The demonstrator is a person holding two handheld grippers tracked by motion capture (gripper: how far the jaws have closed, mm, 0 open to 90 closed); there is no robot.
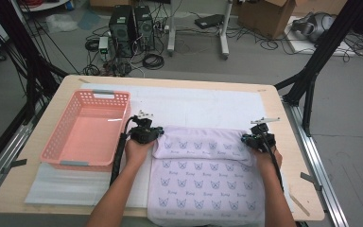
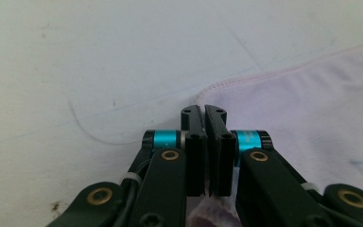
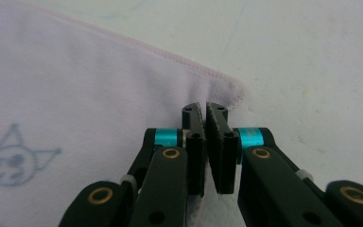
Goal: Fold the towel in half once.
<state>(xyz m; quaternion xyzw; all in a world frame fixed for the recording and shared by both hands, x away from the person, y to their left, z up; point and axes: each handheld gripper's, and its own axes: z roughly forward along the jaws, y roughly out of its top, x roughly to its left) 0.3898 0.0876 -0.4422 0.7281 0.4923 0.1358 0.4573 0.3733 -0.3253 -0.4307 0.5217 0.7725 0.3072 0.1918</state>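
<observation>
Nearest the table's front edge: pale lilac cloth (image 1: 208, 182), printed with small blue cat-like faces, spread flat on a white mat (image 1: 194, 101); its far portion is folded toward the person.

At the fold's left corner: left gripper (image 1: 152, 134), jaws pinched together on the cloth's hemmed corner.

At the fold's right corner: right gripper (image 1: 249, 139), jaws likewise clamped on the cloth near its corner.

Left of the cloth: pink plastic basket (image 1: 56, 142), just beside the left gripper.

Beyond the table: computer towers (image 1: 132, 28) and cardboard box (image 1: 269, 14) on the floor.
</observation>
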